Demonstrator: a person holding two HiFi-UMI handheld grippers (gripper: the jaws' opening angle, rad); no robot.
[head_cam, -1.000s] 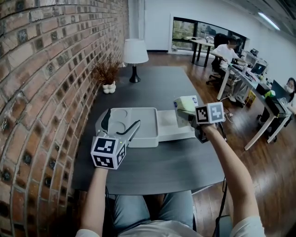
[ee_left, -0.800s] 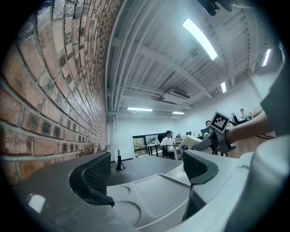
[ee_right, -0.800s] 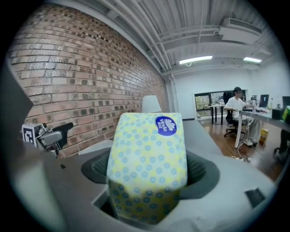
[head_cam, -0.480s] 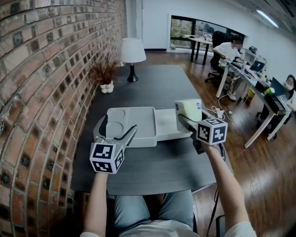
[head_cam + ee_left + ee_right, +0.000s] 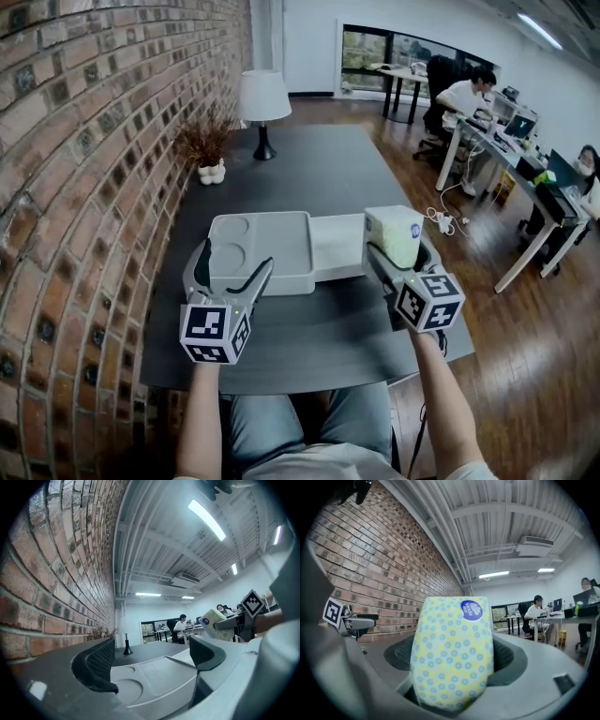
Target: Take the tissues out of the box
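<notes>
A grey box [image 5: 272, 246] with round recesses lies open on the dark table, its paler flat half [image 5: 337, 246] to the right. My left gripper [image 5: 228, 268] is open at the box's near left corner, and the grey box [image 5: 154, 677] shows between and below its jaws. My right gripper [image 5: 399, 255] is shut on a tissue pack [image 5: 394, 234], held in the air just right of the box. That tissue pack [image 5: 452, 653] is yellowish with blue dots and a round blue sticker. It stands upright and fills the gap of the right gripper [image 5: 452, 660].
A brick wall [image 5: 84, 187] runs along the table's left side. At the far end stand a white lamp [image 5: 262, 98] and a dried plant in a white pot [image 5: 208, 157]. A cable [image 5: 441, 223] lies off the right edge. People sit at desks [image 5: 469, 103] beyond.
My right gripper has carried the tissue pack to the right and toward me, away from over the box's pale half, turning as it went. The left gripper has stayed at the box.
</notes>
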